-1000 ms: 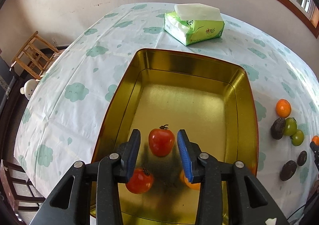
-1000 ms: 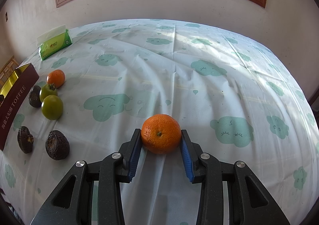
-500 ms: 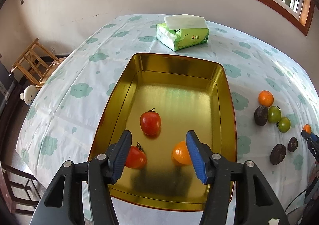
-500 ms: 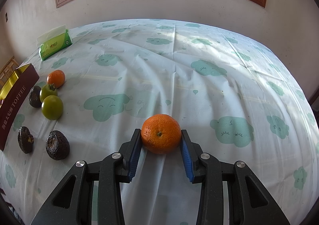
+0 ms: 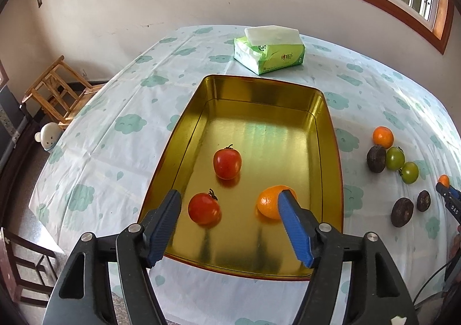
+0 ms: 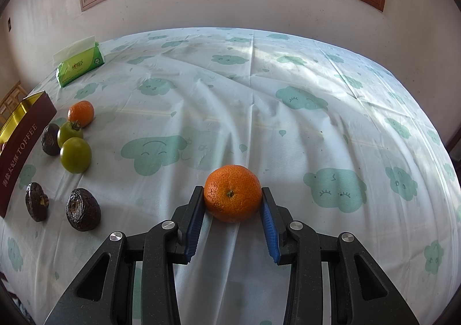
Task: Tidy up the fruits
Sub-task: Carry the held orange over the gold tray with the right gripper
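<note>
Left wrist view: the left gripper [image 5: 229, 205], jaws just opened wide and gripping nothing, hangs above the gold tin [image 5: 331, 135]. Inside lie two red tomatoes [image 5: 227, 163] and a mandarin [image 5: 269, 201]. A tissue pack [image 5: 269, 53] sits beyond. Right wrist view: the right gripper [image 6: 232, 201] clamps an orange [image 6: 232, 197] resting on the tablecloth [image 6: 288, 129]; green tomatoes [image 6: 75, 154] lie well left.

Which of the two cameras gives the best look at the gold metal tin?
The left wrist view. It looks down into the gold metal tin, showing its whole rim and floor, with two red tomatoes and an orange inside. The right wrist view catches only a corner of it at the left edge.
</note>
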`<action>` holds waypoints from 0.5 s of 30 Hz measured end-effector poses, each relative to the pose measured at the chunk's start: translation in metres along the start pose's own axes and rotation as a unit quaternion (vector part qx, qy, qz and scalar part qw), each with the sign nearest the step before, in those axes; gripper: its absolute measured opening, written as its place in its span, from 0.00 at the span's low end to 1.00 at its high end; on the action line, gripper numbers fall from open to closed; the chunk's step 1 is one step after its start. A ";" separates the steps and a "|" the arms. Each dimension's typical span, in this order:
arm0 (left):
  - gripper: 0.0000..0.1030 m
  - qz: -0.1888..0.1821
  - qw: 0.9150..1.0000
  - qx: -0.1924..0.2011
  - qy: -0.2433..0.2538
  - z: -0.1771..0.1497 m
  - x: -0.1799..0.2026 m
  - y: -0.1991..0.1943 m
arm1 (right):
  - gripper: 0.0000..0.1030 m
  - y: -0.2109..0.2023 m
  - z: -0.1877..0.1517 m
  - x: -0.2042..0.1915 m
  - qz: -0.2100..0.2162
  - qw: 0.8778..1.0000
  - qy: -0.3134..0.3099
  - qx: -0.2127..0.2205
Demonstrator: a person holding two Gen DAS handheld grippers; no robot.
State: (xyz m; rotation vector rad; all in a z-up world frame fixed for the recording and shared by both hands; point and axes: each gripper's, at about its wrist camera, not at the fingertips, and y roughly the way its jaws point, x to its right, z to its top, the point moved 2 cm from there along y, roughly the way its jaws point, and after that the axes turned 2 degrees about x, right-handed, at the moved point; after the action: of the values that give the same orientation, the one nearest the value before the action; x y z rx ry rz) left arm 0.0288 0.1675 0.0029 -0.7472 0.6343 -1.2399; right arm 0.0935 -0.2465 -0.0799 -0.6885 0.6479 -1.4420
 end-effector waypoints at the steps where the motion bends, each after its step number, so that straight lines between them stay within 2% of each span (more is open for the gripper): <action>1: 0.67 0.001 1.000 0.000 -0.002 -0.001 -0.001 0.000 | 0.37 0.000 0.000 0.000 0.000 1.000 0.000 0.000; 15: 0.70 0.003 1.000 0.005 -0.014 -0.009 -0.004 -0.003 | 0.36 0.000 0.003 0.000 -0.010 1.000 -0.008 -0.007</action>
State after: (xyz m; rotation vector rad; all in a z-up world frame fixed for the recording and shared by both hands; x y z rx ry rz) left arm 0.0191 0.1693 -0.0004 -0.7518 0.6070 -1.2245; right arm 0.0956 -0.2467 -0.0783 -0.7179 0.6411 -1.4510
